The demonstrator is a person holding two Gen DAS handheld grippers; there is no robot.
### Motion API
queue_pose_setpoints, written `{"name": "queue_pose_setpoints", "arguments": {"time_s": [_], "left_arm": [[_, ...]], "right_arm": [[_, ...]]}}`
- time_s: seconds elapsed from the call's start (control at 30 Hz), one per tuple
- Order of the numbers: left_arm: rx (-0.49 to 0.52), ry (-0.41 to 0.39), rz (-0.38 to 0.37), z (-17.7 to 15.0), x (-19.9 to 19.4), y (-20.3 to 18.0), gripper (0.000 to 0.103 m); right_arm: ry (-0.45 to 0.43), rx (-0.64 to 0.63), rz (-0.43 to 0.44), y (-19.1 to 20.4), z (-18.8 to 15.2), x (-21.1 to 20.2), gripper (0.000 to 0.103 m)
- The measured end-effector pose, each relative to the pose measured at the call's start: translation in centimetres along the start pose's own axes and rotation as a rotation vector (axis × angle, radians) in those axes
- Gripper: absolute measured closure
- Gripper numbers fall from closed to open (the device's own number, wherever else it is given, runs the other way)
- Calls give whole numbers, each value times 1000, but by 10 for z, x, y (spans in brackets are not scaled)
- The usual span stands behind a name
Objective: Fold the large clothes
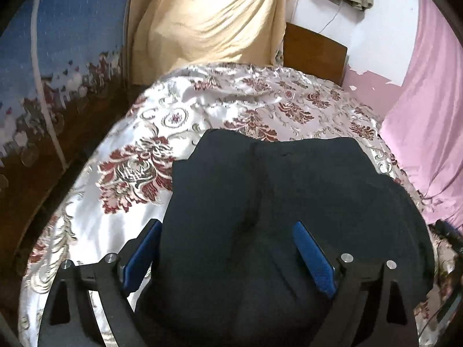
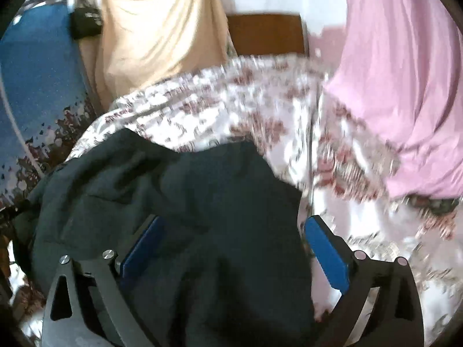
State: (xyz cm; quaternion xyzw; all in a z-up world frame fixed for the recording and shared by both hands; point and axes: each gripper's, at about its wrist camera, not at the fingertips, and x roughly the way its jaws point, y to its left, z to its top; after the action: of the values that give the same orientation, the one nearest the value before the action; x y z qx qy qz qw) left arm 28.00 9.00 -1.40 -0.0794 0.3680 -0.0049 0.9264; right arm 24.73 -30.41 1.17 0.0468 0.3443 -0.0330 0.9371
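The left gripper (image 1: 228,248) stands wide open, its blue pads (image 1: 314,260) well apart. The dark garment (image 1: 289,202) lies between and under the two fingers, but neither pad presses on it; the left finger sits at the cloth's left edge, the right one over its middle. The right gripper (image 2: 235,254) is spread just as wide. Its left pad (image 2: 141,248) rests over the dark cloth, its right pad (image 2: 327,251) hangs just beyond the garment's right edge, above the bedspread. No cloth is pinched in either pair of jaws.

The dark garment (image 2: 173,202) lies heaped on the near part of the bed, folded over on itself with a crease running down its middle, its far edge reaching about halfway across the floral bedspread (image 1: 231,95). In the right wrist view the bedspread (image 2: 231,101) is smeared with blur.

At the bed's far edge a cream cloth (image 1: 214,20) hangs draped, with a brown wooden headboard (image 1: 315,52) beside it. Along the right edge a pink cloth (image 1: 425,133) hangs down onto the bedspread. Past the left edge stands a blue printed panel (image 1: 58,57). Nothing lies between the grippers and the garment.

Both grippers point forward and downward over the near edge of the bed, side by side, the left one toward the garment's left half and the right toward its right half.
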Motion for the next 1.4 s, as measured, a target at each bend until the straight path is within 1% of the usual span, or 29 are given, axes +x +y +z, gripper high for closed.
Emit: {"name": "queue_pose_setpoints", "arguments": {"time_s": [0.07,0.13,0.27,0.37,0.5,0.57,0.67,0.73,0.8,0.9,1.0,1.1,1.4], "left_arm": [[15,-18,8,-3,-11,-8,11],[29,-40,6,-7,-23,-14,11],[56,-105,-32,-17,-50,-25,10],[87,-159,-27,-26,-70,-35,6],[116,-213,-23,-39,-92,-44,5],[116,-225,-26,-44,-101,-47,4],[99,-245,-40,-53,-115,-49,0],[77,-247,-41,-57,-120,-49,0],[64,-231,-37,-60,-123,-50,0],[78,-251,-34,-69,-130,-53,0],[94,-274,-24,-77,-137,-58,0],[103,-299,-36,-85,-143,-60,0],[152,-330,-23,-108,-149,-70,0]], "right_arm": [[-30,-25,3,7,2,-14,3],[-56,-34,25,15,1,-28,2],[-98,-40,52,26,-4,-49,2],[-125,-35,63,35,-13,-64,2],[-167,-22,81,43,-27,-84,2],[-192,-23,80,46,-34,-93,2],[-243,-27,74,52,-45,-112,2],[-275,-34,77,57,-52,-123,2],[-306,-50,84,64,-59,-135,2],[-343,-78,101,73,-71,-150,2],[-354,-97,132,83,-83,-159,2],[-351,-91,142,86,-94,-163,2],[-320,-62,118,81,-117,-162,1]]}}
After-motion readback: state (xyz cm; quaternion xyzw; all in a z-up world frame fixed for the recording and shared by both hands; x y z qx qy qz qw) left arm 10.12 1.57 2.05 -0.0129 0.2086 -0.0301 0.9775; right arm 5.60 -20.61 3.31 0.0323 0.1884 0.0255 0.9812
